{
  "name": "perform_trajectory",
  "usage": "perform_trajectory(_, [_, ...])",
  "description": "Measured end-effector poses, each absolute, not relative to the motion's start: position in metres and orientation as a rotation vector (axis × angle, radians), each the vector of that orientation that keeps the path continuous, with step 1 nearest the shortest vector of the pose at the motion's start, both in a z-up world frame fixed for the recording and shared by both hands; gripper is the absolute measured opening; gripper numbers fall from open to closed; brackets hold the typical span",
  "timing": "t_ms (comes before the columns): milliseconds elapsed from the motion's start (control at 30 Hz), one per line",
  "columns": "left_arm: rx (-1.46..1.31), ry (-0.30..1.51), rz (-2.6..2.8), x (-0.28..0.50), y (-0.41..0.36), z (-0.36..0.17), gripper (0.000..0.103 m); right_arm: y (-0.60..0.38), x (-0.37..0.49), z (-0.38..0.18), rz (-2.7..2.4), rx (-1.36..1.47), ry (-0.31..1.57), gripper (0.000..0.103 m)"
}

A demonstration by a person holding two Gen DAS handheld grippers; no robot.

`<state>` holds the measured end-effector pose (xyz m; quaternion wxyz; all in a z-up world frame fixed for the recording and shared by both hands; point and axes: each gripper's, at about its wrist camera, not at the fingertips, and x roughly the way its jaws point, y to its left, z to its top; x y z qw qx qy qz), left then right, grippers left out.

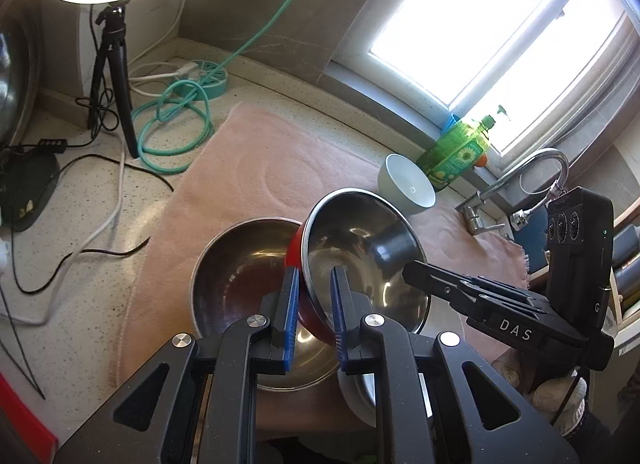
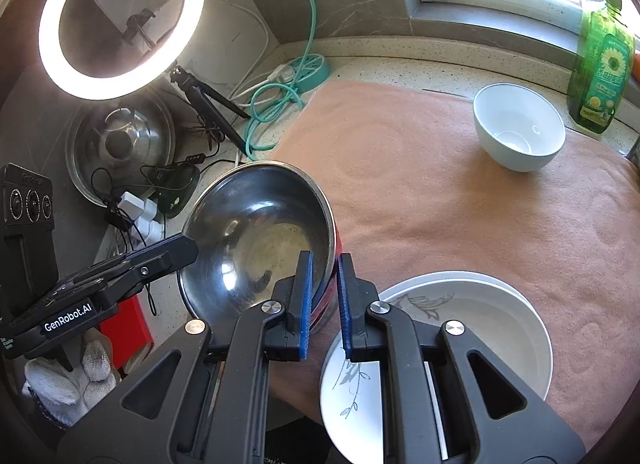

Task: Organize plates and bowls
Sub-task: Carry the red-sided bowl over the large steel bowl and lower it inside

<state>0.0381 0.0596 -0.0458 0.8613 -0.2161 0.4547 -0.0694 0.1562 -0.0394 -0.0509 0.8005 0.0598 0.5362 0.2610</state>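
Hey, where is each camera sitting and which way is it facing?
Left wrist: on the left gripper, looking down at its clamped bowl over the towel; right gripper and glove show.
Right wrist: on the right gripper, facing the same bowl; left gripper and glove show.
Shared: bowl, towel, white bowl.

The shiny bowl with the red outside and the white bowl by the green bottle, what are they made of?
The shiny bowl with the red outside looks like polished steel, since its inside mirrors the room; the red may be paint or plastic. The white bowl by the green bottle looks like glazed ceramic, smooth and glossy.
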Motion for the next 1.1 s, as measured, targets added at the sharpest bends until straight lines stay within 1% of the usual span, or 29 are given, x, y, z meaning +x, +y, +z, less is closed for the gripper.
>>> perform_trajectory(367, [-0.437,1.036,-0.097,0.036,0.08,-0.079,0.014,-0.002,0.159,-0.076,0.57,-0.009,1.202,0.012])
perform_trajectory(767, [-0.422,1.072,-0.089,0.037,0.084,-0.087,0.014,0.014,0.158,-0.085,0.562,-0.118,1.224,0.012])
perform_trajectory(1100, [-0.416,1.096,-0.085,0.042,0.083,-0.092,0.014,0.016,0.161,-0.089,0.551,-0.13,1.237,0.012])
